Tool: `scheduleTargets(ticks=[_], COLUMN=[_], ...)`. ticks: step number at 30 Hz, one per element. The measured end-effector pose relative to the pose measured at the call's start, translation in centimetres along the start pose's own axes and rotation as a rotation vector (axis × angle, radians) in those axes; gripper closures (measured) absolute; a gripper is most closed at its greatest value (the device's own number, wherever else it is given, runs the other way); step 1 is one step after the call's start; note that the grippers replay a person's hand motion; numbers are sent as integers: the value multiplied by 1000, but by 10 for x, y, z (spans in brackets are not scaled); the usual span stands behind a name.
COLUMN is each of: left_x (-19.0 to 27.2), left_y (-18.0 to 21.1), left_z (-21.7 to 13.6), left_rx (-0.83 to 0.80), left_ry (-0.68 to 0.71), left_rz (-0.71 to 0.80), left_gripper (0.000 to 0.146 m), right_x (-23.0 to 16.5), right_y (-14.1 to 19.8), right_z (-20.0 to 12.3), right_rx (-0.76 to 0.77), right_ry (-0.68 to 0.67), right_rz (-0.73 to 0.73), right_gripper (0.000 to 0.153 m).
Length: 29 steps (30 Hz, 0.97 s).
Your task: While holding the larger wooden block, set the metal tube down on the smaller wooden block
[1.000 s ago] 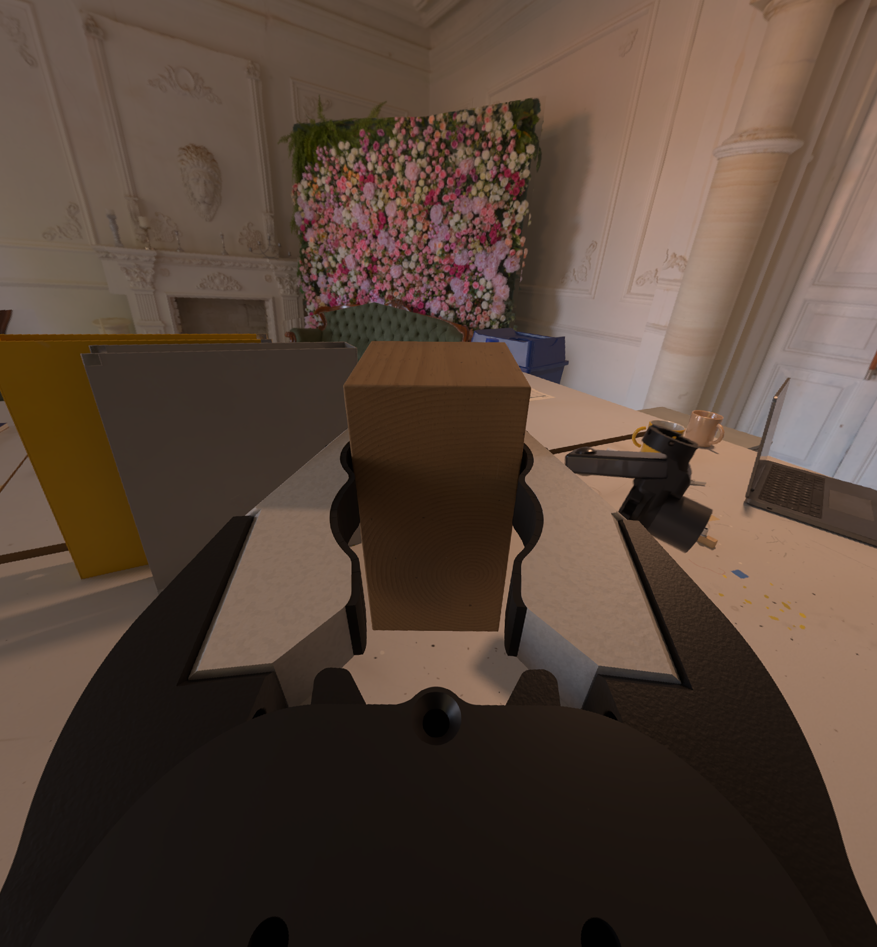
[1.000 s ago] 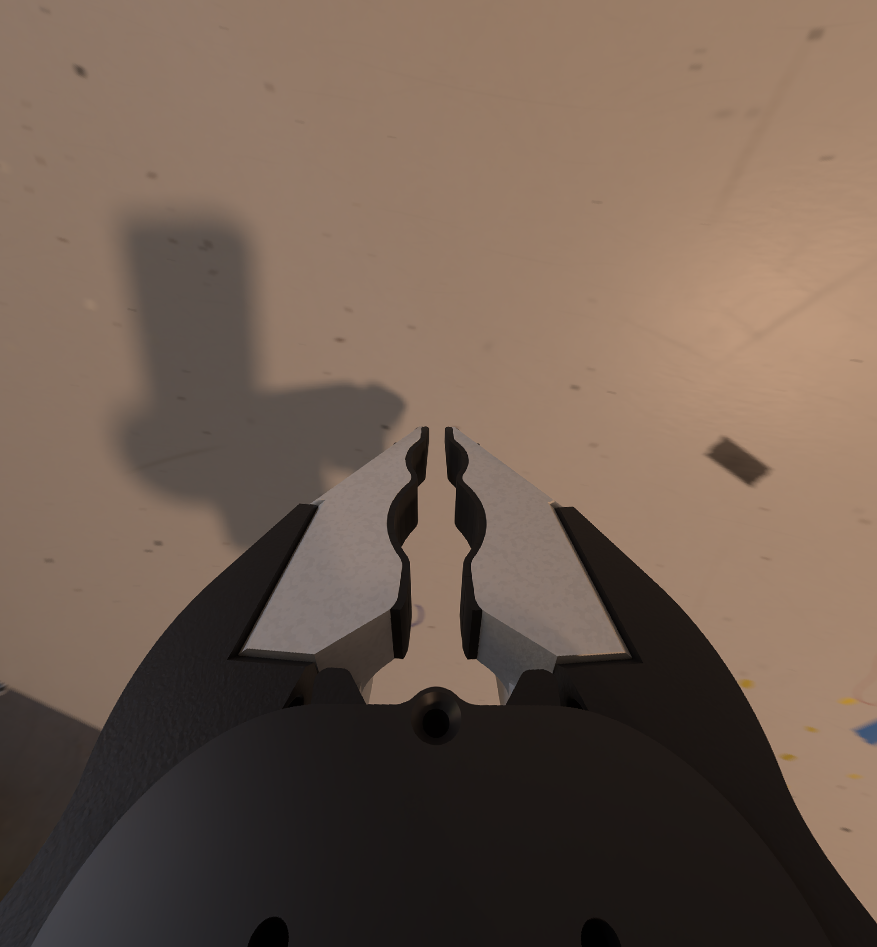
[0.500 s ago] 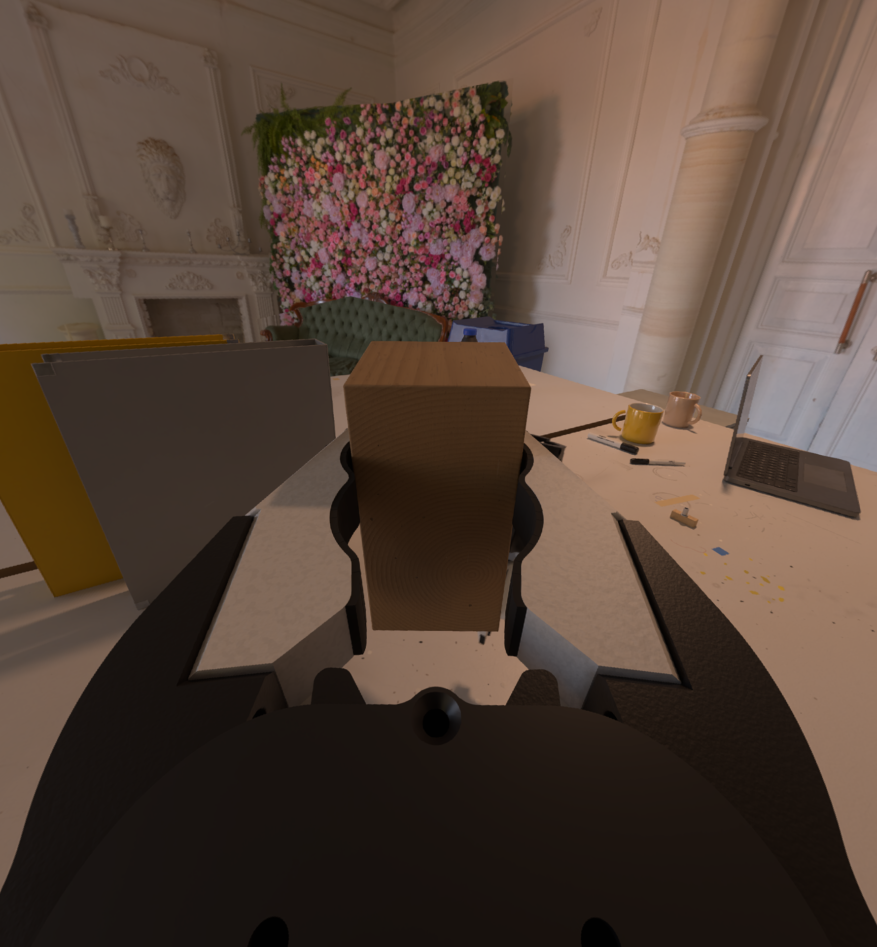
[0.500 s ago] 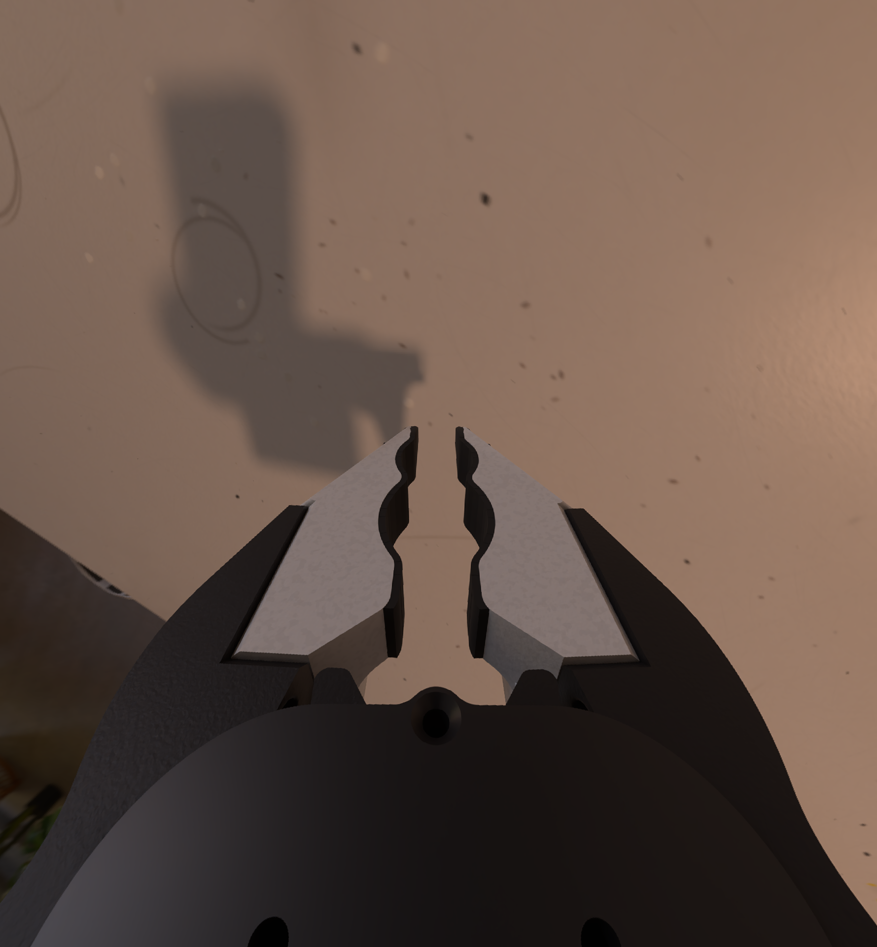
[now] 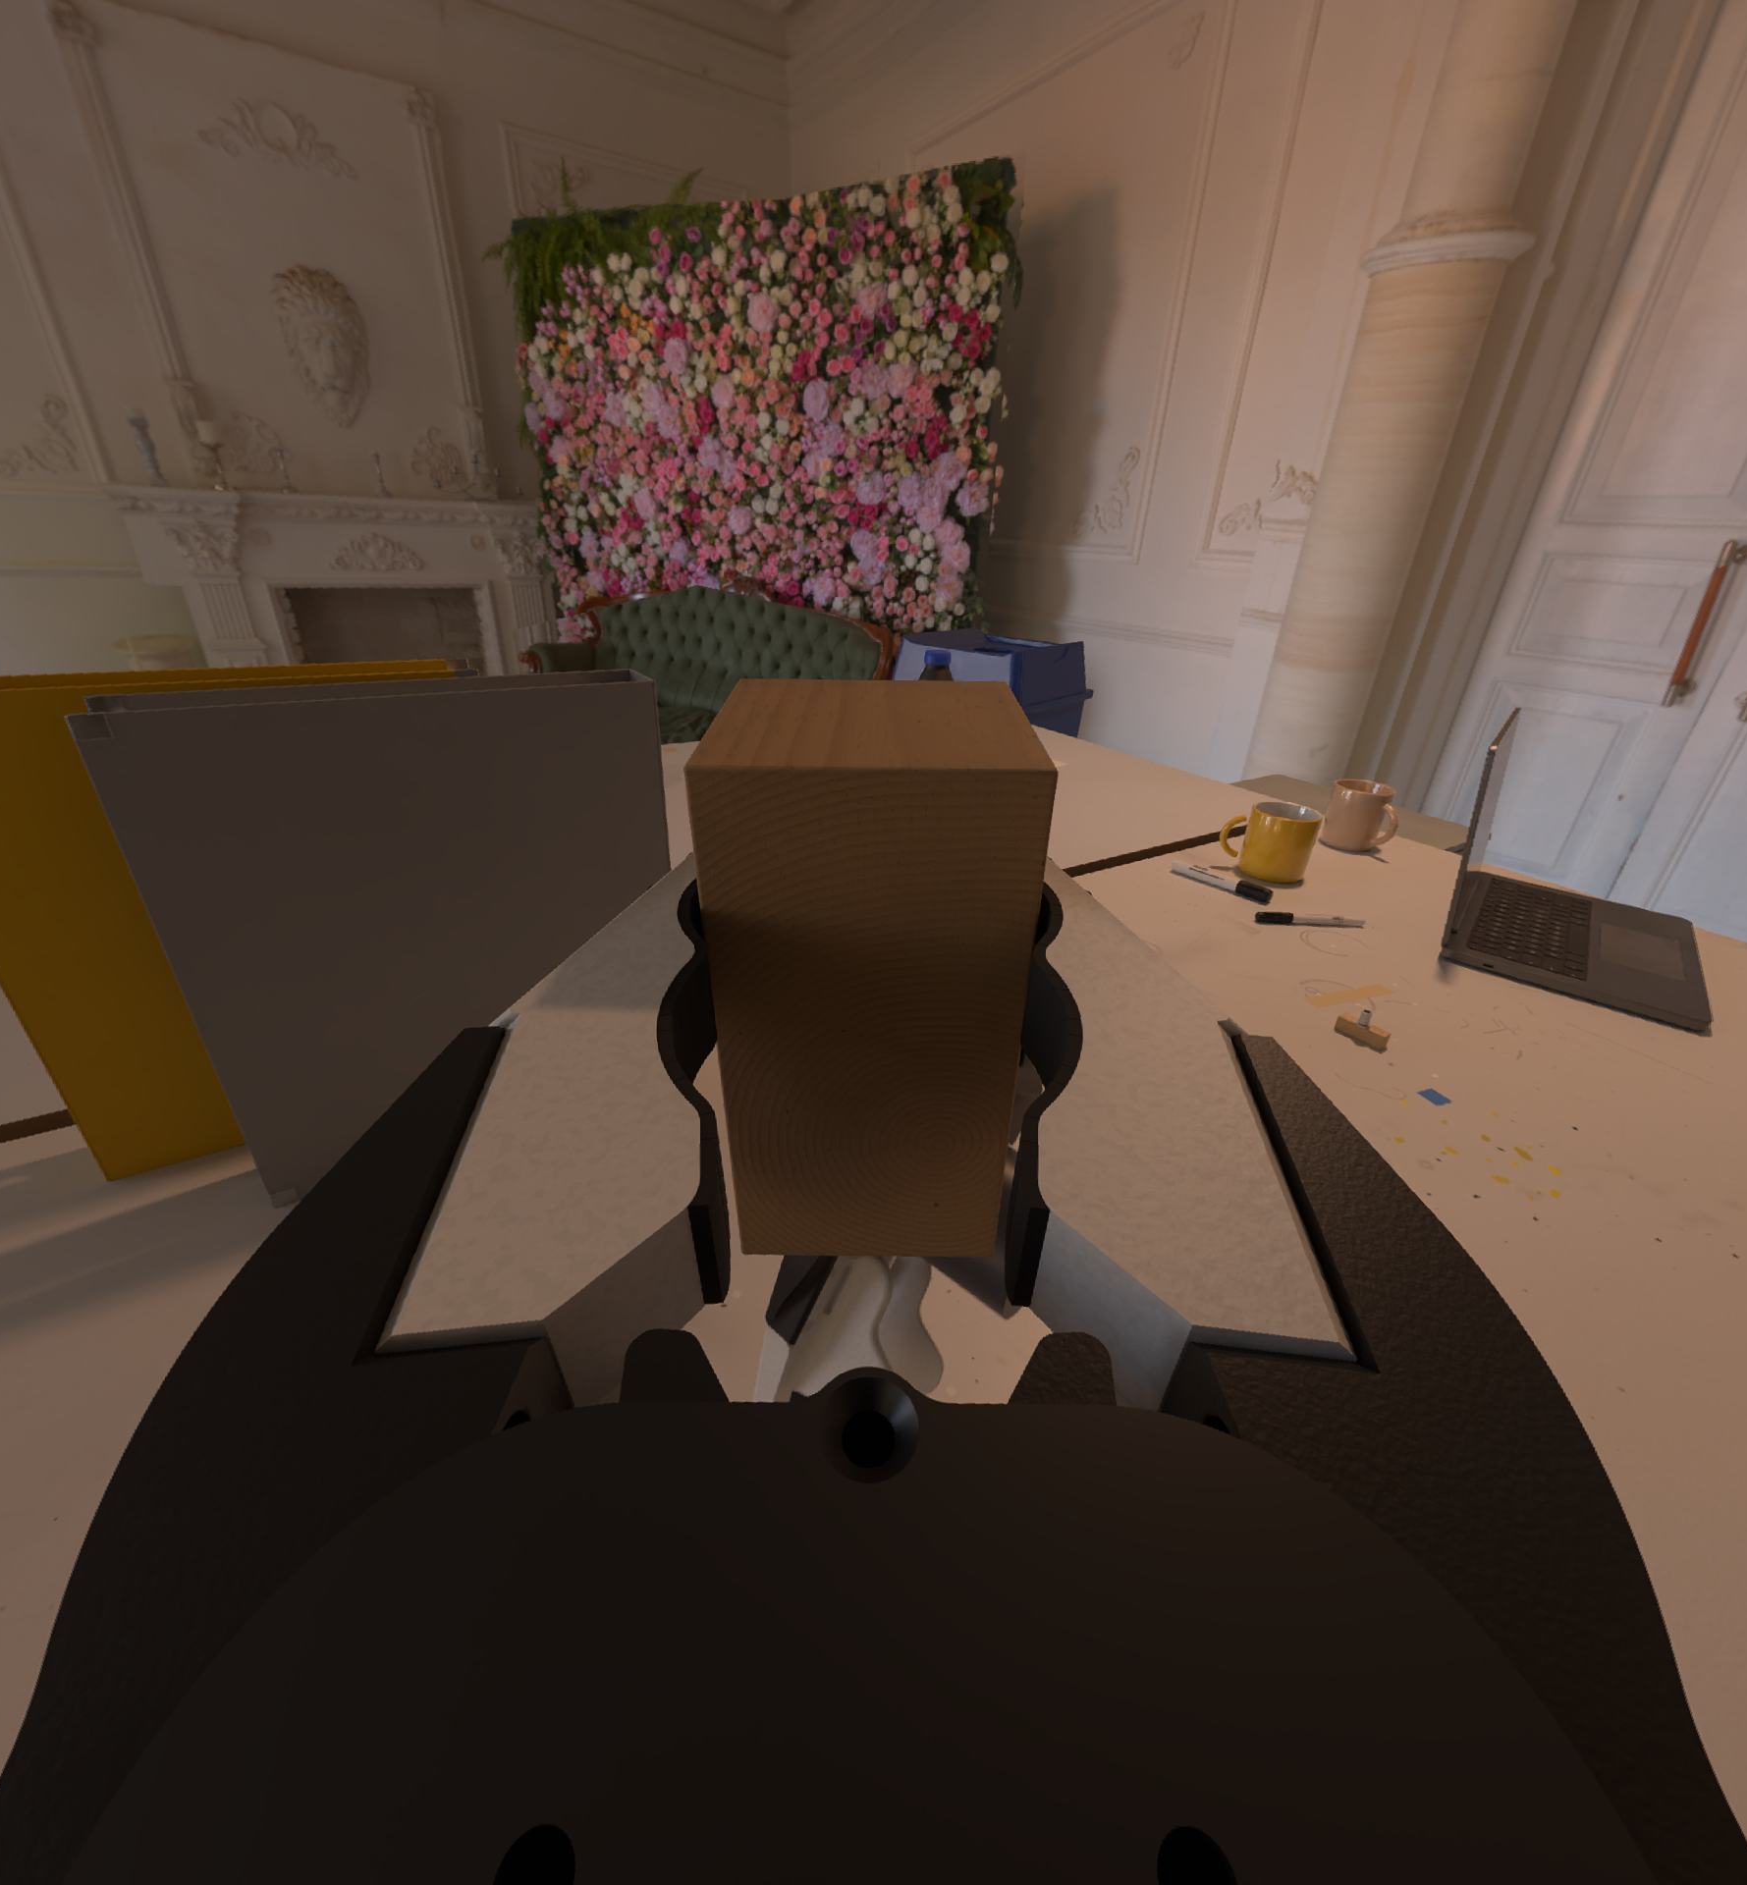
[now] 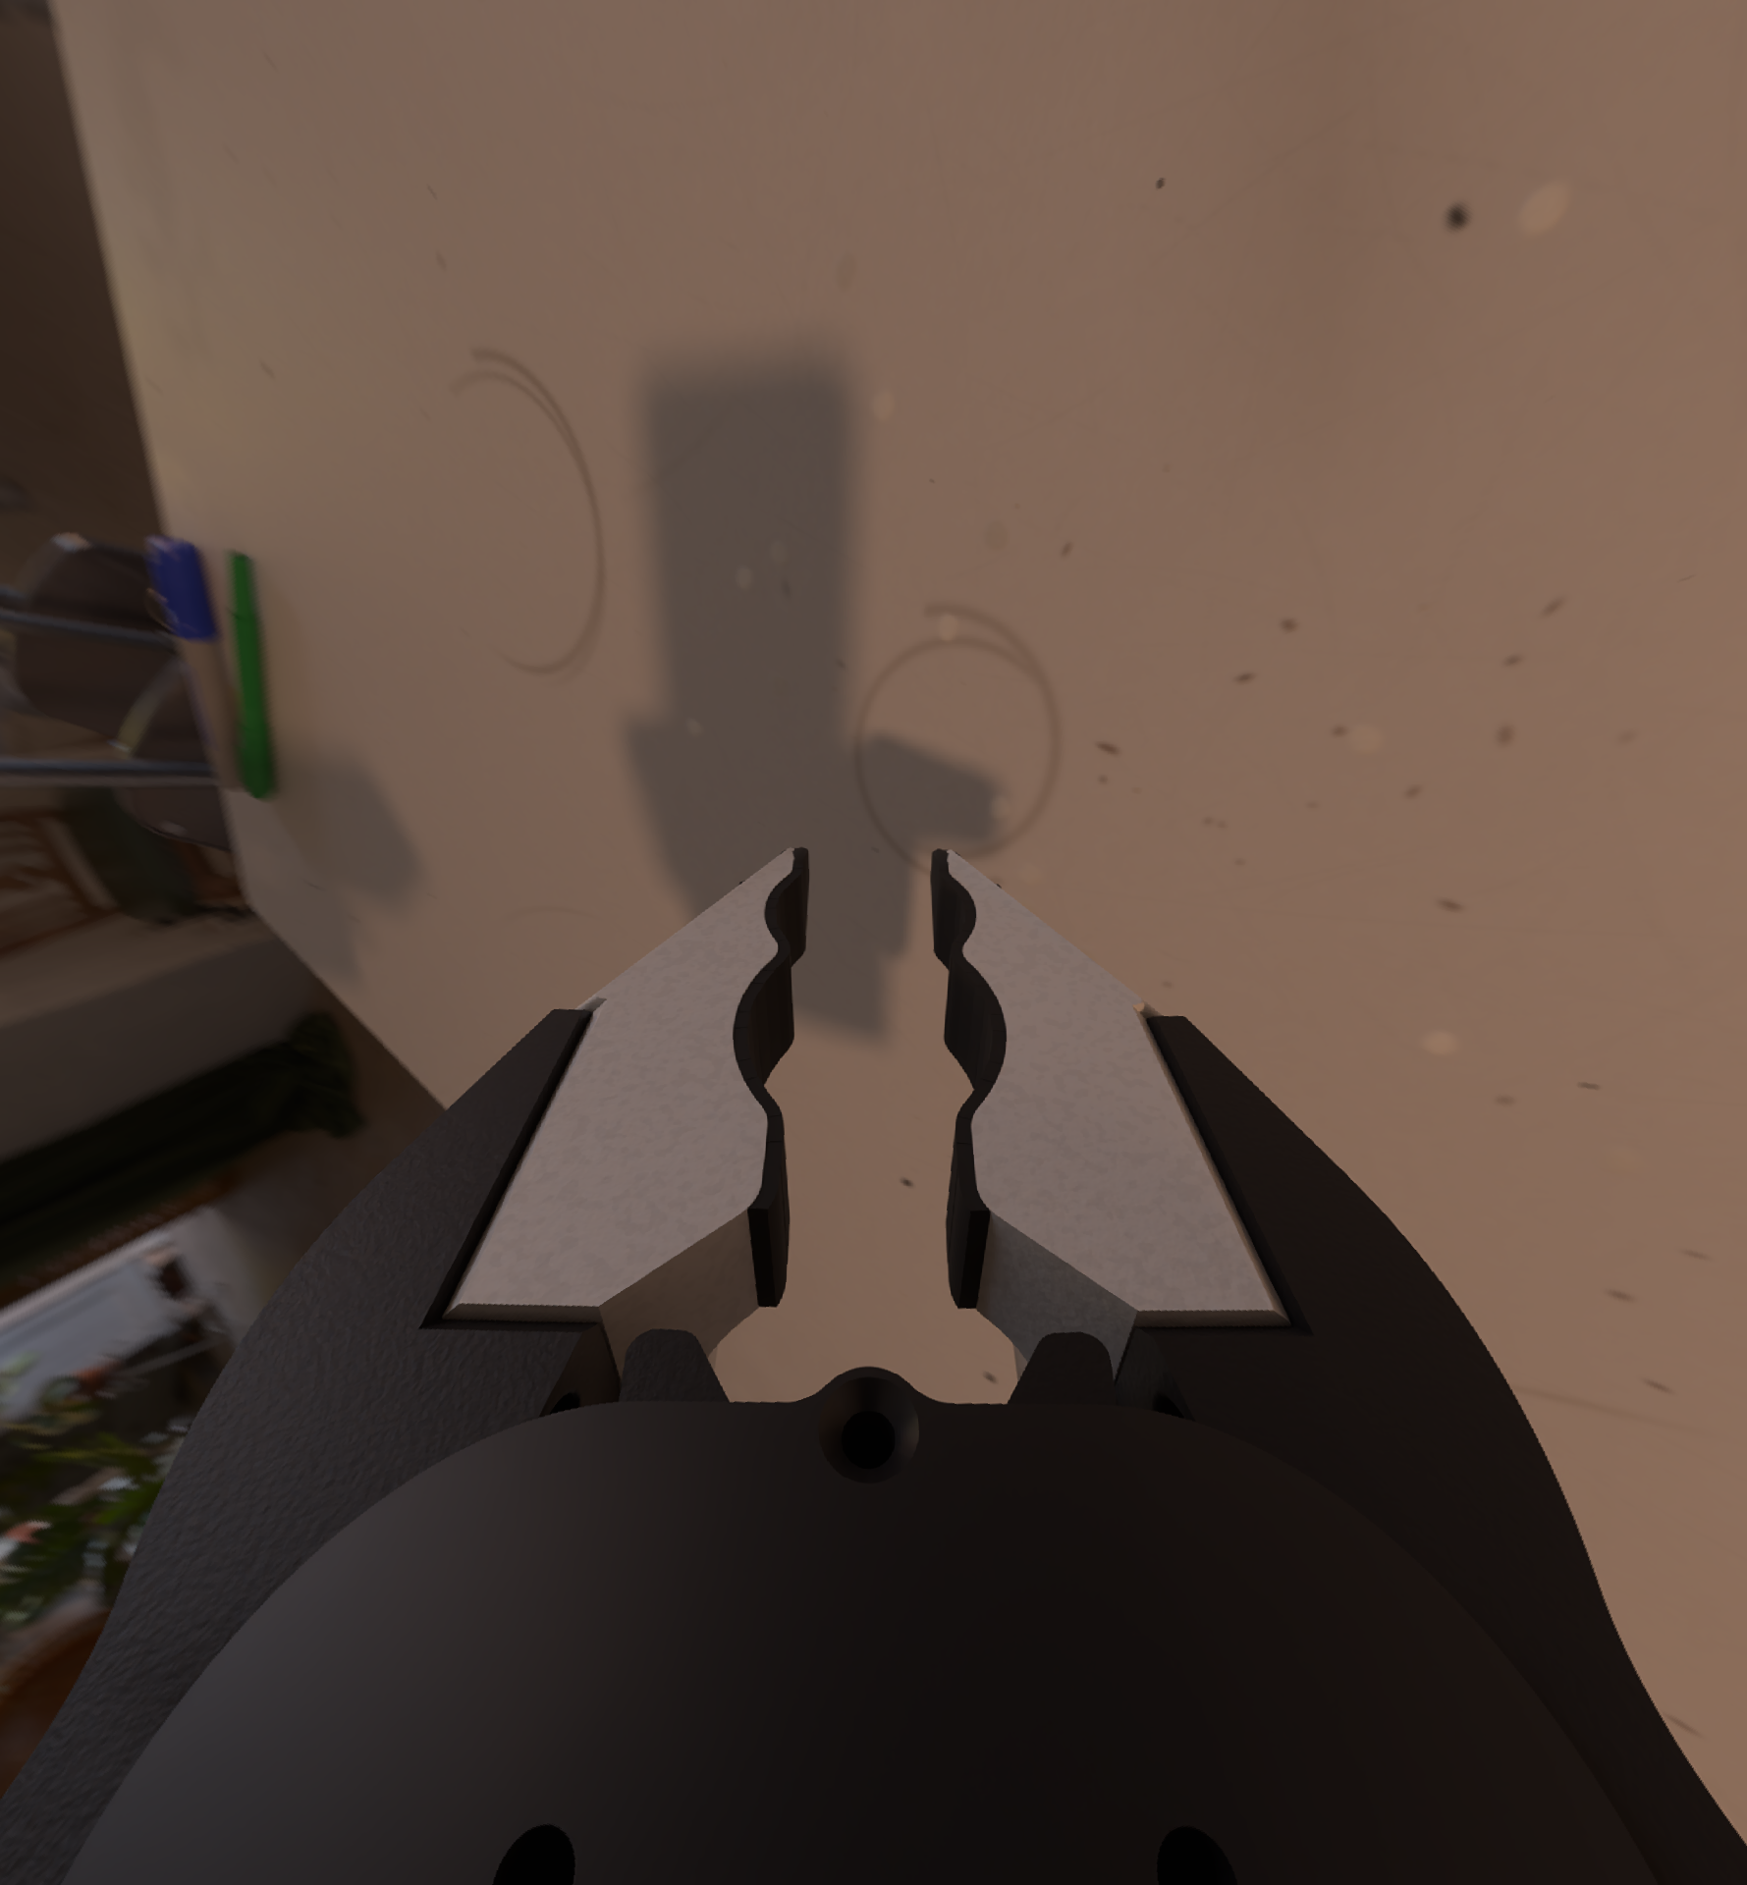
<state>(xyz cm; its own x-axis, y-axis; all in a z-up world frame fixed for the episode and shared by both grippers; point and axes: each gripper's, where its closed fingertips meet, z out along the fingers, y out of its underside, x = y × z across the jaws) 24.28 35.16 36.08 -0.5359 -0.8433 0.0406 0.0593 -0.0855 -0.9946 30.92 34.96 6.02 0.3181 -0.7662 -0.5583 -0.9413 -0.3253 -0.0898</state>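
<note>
My left gripper (image 5: 869,898) is shut on the larger wooden block (image 5: 864,979), a tall light-brown block held upright above the table. Under the block, the pale fingers of my right gripper (image 5: 849,1316) show in the left wrist view. In the right wrist view, my right gripper (image 6: 869,867) is open and empty and points down at the bare table top (image 6: 1359,510). A grey flat hollow tube (image 5: 389,918) stands upright left of the block. I cannot make out the smaller wooden block.
A yellow flat slab (image 5: 32,918) stands behind the grey tube. A yellow mug (image 5: 1277,842), a pink mug (image 5: 1359,814), pens (image 5: 1221,883) and an open laptop (image 5: 1563,928) are at the right. The table's edge (image 6: 196,612) runs down the left of the right wrist view.
My right gripper has opened wider and moved over the table towards its edge. It has left the far right and now shows beneath the held block. The left gripper keeps its hold.
</note>
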Motion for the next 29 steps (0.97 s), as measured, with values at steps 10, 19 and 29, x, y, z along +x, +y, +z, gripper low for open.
scheduleTargets(ticks=[10,19,29], left_x=[0,-5,0], left_y=[-5,-9,-4], left_z=[-11,-19,-11], left_rx=[29,56,25], left_ry=[8,9,12], left_rz=[-6,-20,-2], left_gripper=[87,87,87], right_x=[-4,5,2], right_y=[-18,-23,-14], right_z=[4,-1,0], right_rx=[183,230,196], right_ry=[-50,-80,-110], right_rz=[125,198,153], right_gripper=[124,121,120])
